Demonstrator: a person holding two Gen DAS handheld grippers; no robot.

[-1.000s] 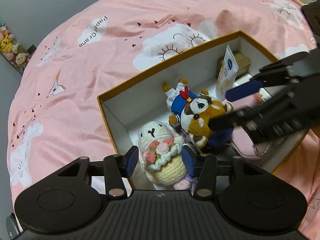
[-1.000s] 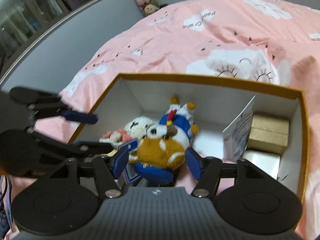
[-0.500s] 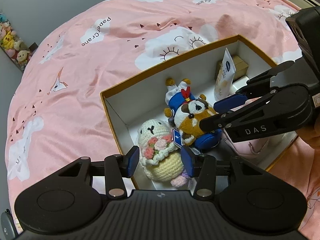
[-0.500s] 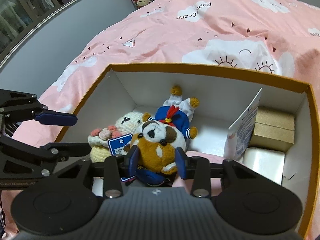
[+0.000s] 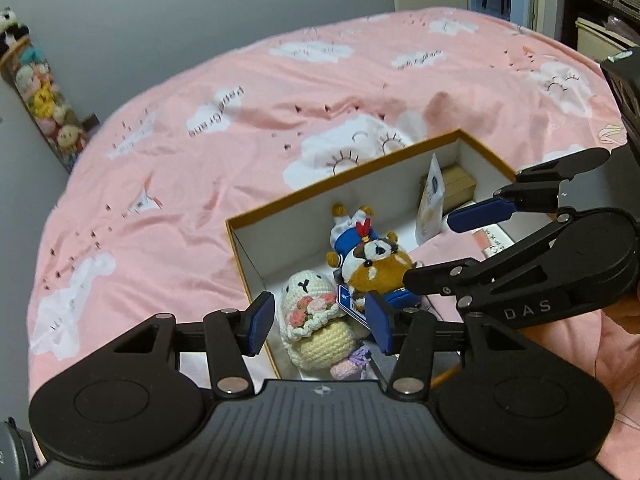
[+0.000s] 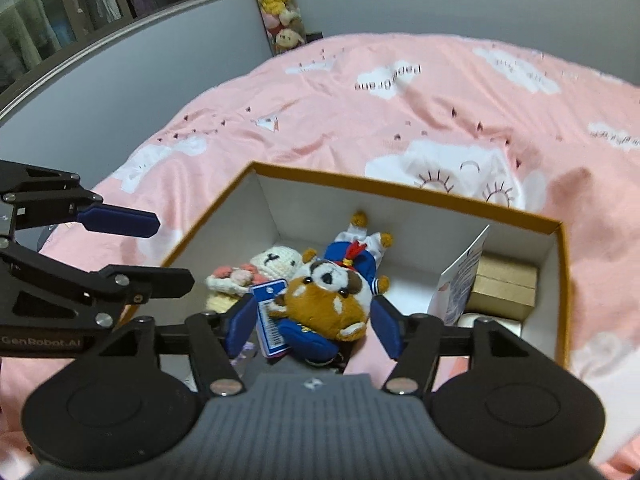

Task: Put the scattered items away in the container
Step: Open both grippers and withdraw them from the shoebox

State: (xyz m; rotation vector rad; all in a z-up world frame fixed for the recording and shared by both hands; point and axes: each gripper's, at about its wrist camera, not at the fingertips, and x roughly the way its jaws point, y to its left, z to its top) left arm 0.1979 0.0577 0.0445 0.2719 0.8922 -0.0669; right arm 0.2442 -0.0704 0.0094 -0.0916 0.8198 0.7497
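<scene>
Pink cloud-print bedding (image 6: 400,128) carries the orange-rimmed white cardboard box (image 6: 400,196) where the brown-and-white plush dog (image 6: 328,300) already lies (blue tag upward), so both wide-open empty grippers, left gripper (image 5: 318,320) and right gripper (image 6: 312,320), risk snagging that tag.

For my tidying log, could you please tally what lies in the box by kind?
Soft toys: 3 – cream crochet doll, brown dog, sailor duck
Small boxes: 2 – gold box, white box
Paper packet: 1
Pink pouch: 1
Total: 7
</scene>
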